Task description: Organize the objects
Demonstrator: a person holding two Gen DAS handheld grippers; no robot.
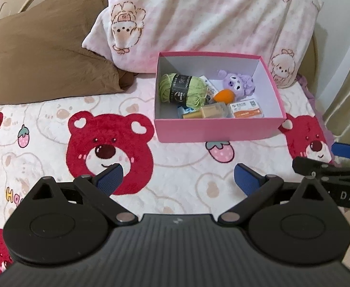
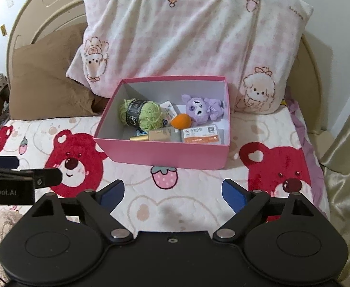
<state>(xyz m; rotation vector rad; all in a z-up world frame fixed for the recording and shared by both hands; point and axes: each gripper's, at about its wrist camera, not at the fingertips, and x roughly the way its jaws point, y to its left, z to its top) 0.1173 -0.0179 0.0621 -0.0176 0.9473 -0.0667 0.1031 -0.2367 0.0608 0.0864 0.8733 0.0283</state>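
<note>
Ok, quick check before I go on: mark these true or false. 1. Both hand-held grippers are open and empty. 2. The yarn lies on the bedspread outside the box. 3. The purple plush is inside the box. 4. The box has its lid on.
1. True: the left hand-held gripper and the right hand-held gripper have their jaws spread with nothing between them.
2. False: the green yarn lies inside the pink box.
3. True: the purple plush sits in the box's far right corner.
4. False: the box is open on top, with its contents showing.
</note>
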